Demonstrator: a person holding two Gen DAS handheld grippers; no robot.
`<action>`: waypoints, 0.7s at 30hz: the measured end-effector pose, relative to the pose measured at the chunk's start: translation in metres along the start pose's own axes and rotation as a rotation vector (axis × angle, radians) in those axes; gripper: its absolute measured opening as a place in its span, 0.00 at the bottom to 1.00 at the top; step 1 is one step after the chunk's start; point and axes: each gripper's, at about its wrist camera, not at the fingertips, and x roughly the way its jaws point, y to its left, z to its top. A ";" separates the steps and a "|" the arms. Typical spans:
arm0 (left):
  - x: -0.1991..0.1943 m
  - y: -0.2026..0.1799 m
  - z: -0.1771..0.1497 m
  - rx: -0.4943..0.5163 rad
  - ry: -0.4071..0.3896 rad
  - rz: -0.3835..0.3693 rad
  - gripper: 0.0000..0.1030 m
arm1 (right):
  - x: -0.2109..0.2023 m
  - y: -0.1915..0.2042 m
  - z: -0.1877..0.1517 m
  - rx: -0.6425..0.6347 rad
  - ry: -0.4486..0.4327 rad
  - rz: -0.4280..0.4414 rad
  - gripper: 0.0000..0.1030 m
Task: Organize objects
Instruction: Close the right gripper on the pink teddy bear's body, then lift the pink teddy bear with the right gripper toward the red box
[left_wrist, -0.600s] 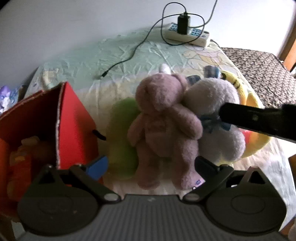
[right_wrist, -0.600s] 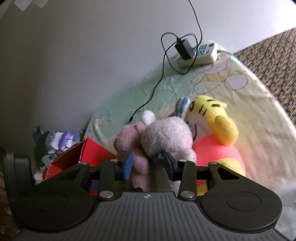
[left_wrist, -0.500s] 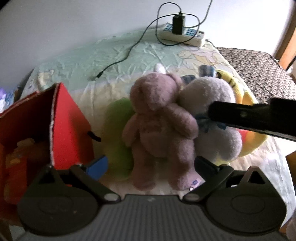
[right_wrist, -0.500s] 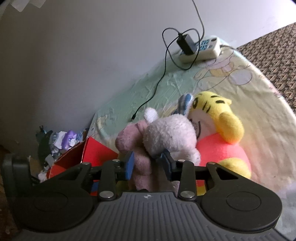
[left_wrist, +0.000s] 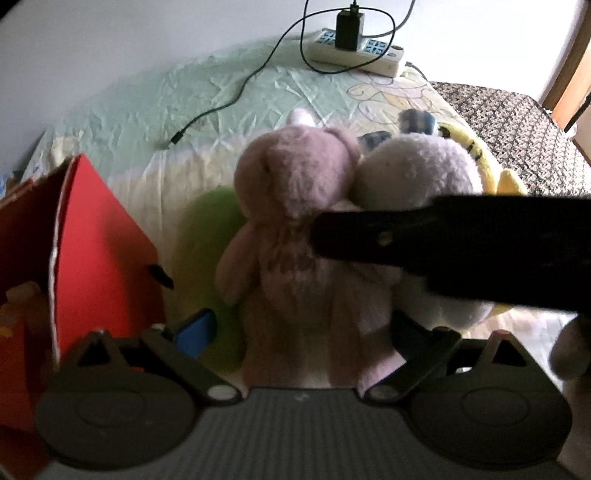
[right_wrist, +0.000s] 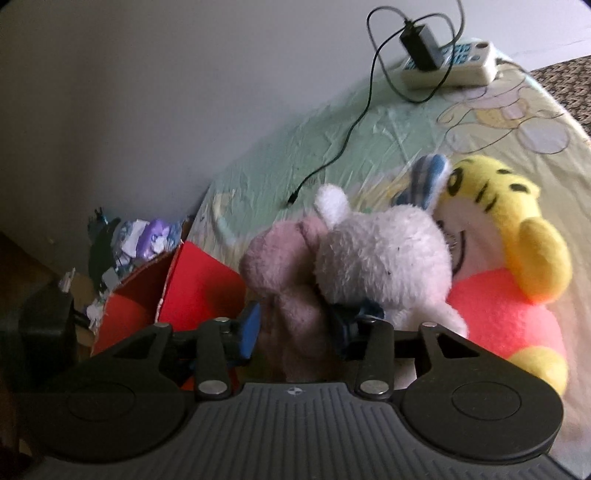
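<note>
The pink teddy bear (left_wrist: 295, 236) serves as the landmark here: it sits upright on the pale green sheet (left_wrist: 155, 110), its back to the left wrist camera, pressed shoulder to shoulder with the white plush (left_wrist: 417, 173) on its right. Behind the white plush, and partly hidden by it, leans the yellow tiger plush (right_wrist: 502, 236) with its coral-pink body. A green plush (left_wrist: 207, 229) lies just beside the bear on its other side, and past that stands the red cardboard box (left_wrist: 99, 251), its flap raised; some orange things show inside, too blurred to name.

The right gripper (right_wrist: 297, 325) has closed in around the bear — the blue-padded finger (right_wrist: 249, 326) on one flank, the other finger wedged into the seam where bear meets white plush. The fur bulges between the pads, so the tongs appear to be clamped on the bear, narrowed well in from full width. In the left wrist view that same tool shows as a dark bar crossing the bear's chest from the right.

The left gripper (left_wrist: 301, 328) stands wide apart, its fingers straddling the bear's legs low down, one blue pad (left_wrist: 195, 330) beside the green plush; whether either finger touches the fur cannot be told.

Far behind the bear, by the wall, a white power strip (left_wrist: 354, 51) carries a black charger (left_wrist: 349, 27), whose cable (left_wrist: 236, 96) trails across the sheet toward the toys.
</note>
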 end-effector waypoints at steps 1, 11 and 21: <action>0.000 -0.001 0.001 0.011 -0.004 0.005 0.90 | 0.002 0.000 0.001 -0.010 0.003 0.001 0.37; -0.004 -0.009 0.003 0.075 -0.034 0.001 0.73 | -0.009 -0.005 0.001 -0.026 -0.023 0.047 0.20; -0.055 -0.015 -0.009 0.109 -0.177 -0.045 0.66 | -0.052 0.032 -0.014 -0.095 -0.145 0.091 0.20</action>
